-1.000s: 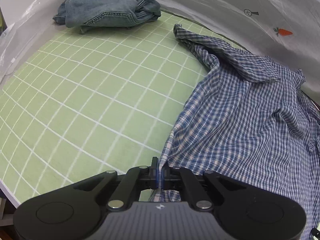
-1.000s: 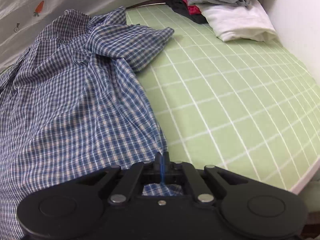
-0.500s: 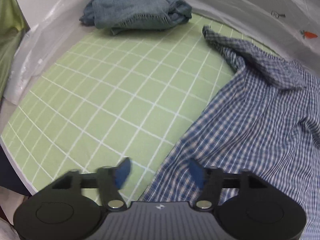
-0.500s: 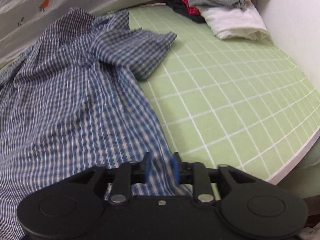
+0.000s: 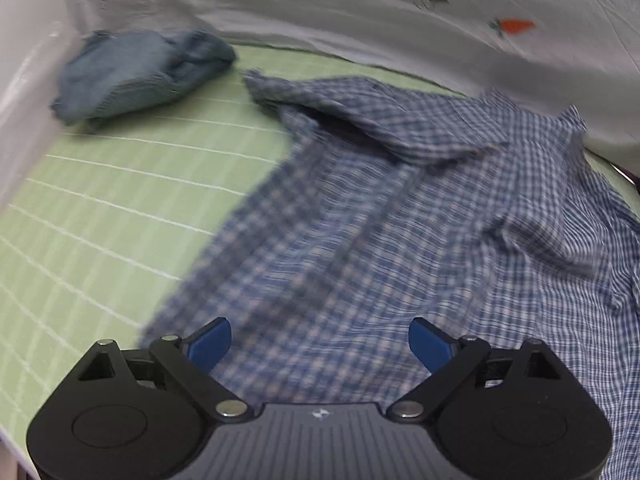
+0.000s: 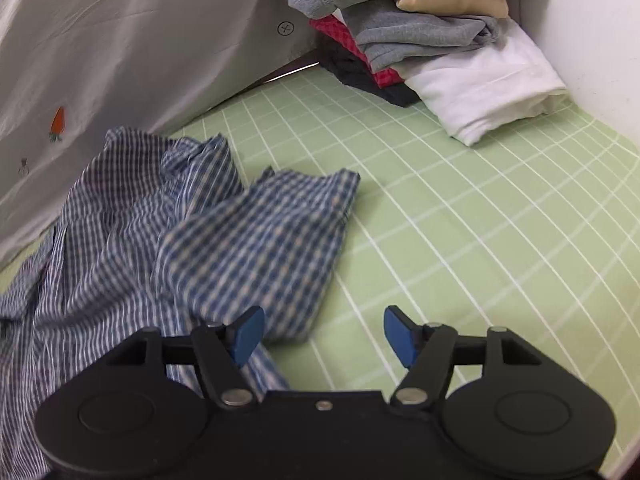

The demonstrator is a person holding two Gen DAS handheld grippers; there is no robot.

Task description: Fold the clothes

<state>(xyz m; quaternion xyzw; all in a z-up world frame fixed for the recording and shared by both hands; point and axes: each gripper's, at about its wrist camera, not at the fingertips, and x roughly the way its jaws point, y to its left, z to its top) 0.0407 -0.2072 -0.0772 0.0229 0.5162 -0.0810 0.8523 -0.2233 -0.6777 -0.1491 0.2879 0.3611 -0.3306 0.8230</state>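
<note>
— Now, how is the blue-and-white checked cotton shirt [image 5: 400,216] placed, and what is held?

— Nothing is held; the left gripper [image 5: 320,344] is seen with its blue pads spread wide over the lower cloth, and the right gripper [image 6: 322,334] is likewise parted above the shirt's edge; both sets of jaws have just been opening, and no fabric is pinched between them. The shirt is spread, rumpled, on the pale green sheet with white grid lines [image 5: 100,208], between the crumpled blue denim garment [image 5: 140,76] at the far left and the stack of folded grey, beige, red and white clothes [image 6: 440,36] at the far right.

— Which way is it pointed?

— Its long axis is judged to run away from the grippers, hem near, collar toward the white curtain with a carrot print [image 5: 400,12]; one sleeve [image 6: 272,240] is flopped out to the right, the other is thrown toward the denim.

— How is the step best done?

— The step in hand is judged to be regrasping for a fold; the body should be smoothed first; each sleeve should be gripped near its cuff and drawn in parallel to the long axis; only one layer should be pinched, so that bunching is avoided.
</note>
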